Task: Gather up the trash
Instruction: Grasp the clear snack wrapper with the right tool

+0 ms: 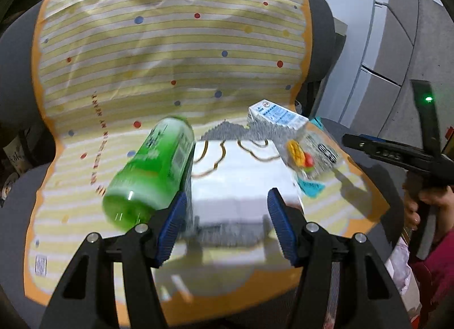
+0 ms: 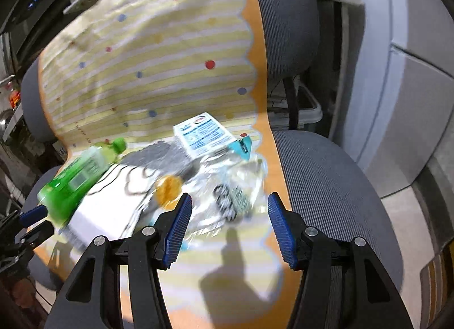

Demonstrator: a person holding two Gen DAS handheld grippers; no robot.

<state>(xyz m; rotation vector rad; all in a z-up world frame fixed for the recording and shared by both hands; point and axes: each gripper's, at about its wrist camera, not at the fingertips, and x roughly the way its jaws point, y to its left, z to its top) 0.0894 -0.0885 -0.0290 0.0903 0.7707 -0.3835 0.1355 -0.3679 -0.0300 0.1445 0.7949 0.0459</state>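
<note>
Trash lies on a striped dotted cloth (image 1: 170, 54) over a grey chair seat. A green bottle (image 1: 150, 170) lies on its side, also in the right wrist view (image 2: 73, 178). Beside it is a white box (image 1: 238, 181) (image 2: 113, 210), a small blue-and-white carton (image 1: 276, 115) (image 2: 203, 133) and a clear plastic wrapper (image 1: 312, 153) (image 2: 227, 187). My left gripper (image 1: 227, 222) is open, its jaws on either side of the white box's near end. My right gripper (image 2: 227, 227) is open just in front of the wrapper.
The grey chair seat (image 2: 326, 187) shows bare to the right of the cloth, with its backrest (image 2: 283, 17) behind. Grey cabinet panels (image 2: 411, 102) stand at the right. Dark clutter sits at the far left (image 2: 17, 102).
</note>
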